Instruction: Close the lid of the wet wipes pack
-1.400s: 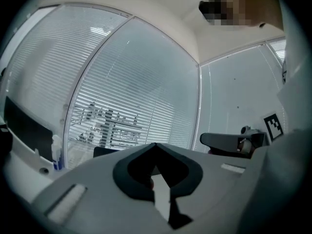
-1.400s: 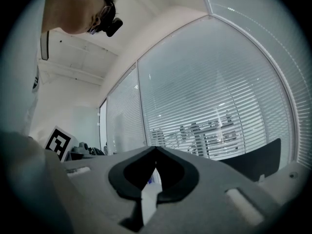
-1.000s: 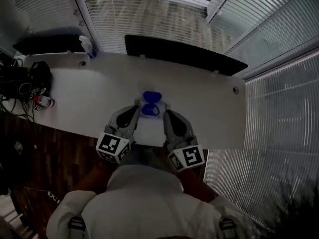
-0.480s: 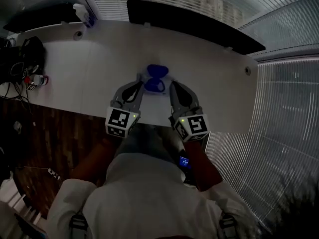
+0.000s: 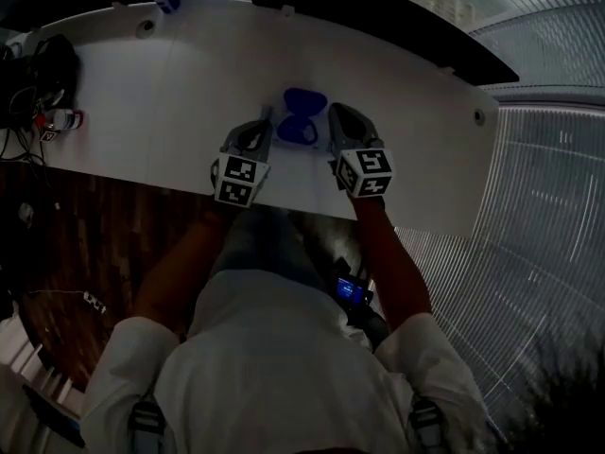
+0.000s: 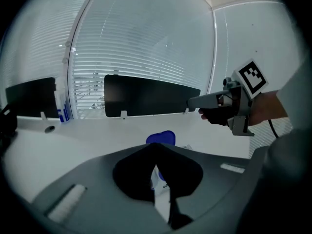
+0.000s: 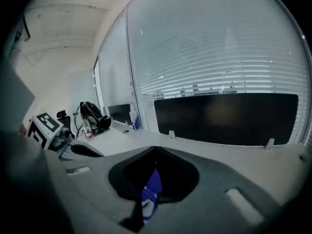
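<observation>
Both my forearms reach forward past the near edge of the white table, running almost side by side and drawing in a little toward the tips. The marker cubes of the 2 tongs face up toward my head. My left gripper has its jaws clenched tip to tip, with only a thin slit lower down, and it grips nothing. A sliver of white printed wrapper shows through that slit. My right gripper is clenched the same way and is also empty, with a strip of blue showing through its slit.

The wet wipes pack lies flat on the table between the 2 tips, just beside each and slightly beyond them. I cannot tell whether either tip touches it. Its wrapper is white and hard to pick out against the tabletop. Its blue lid is flipped open toward the far side, so 2 rounded blue lobes sit one behind the other.

A black divider panel runs along the far edge.
</observation>
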`<state>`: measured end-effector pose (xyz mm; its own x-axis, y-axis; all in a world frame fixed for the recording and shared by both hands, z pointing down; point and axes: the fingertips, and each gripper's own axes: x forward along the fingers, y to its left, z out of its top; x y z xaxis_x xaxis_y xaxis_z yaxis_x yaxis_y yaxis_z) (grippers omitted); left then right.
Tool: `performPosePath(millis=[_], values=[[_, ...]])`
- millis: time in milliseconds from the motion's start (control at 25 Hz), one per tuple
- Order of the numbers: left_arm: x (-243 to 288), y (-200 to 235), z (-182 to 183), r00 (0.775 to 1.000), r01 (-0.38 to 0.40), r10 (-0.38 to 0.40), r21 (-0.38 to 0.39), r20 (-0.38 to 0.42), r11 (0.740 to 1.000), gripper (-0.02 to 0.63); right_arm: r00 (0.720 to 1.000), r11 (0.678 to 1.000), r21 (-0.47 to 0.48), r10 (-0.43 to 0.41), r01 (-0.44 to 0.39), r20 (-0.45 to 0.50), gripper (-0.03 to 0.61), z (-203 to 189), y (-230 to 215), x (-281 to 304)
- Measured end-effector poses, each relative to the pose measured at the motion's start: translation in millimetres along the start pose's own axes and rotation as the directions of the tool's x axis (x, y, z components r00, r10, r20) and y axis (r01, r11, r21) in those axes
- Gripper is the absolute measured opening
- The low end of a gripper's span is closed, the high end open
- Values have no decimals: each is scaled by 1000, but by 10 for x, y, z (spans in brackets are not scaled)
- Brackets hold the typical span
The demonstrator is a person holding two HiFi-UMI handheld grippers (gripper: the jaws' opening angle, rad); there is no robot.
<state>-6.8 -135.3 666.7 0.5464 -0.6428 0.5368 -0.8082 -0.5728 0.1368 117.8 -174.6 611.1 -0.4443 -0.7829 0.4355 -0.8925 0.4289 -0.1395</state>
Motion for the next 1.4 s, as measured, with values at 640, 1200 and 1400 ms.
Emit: performPosePath(millis=[640,1200,1400], values=[[543,13,-861,972,-3,-8,-46,-236,999,0,985,999,-33,-1,-5,-170,0,-643,-558,808],[521,3,-1214,945,-30,-11,-121,-327,992,0,883,966,-11,230,-257,-409,0,-875,-575,1333],[563,-1,-1171,958,-18,-21,-135,-286,991,0,806,911,74,394,-405,-441,0,-902,-343,1280]])
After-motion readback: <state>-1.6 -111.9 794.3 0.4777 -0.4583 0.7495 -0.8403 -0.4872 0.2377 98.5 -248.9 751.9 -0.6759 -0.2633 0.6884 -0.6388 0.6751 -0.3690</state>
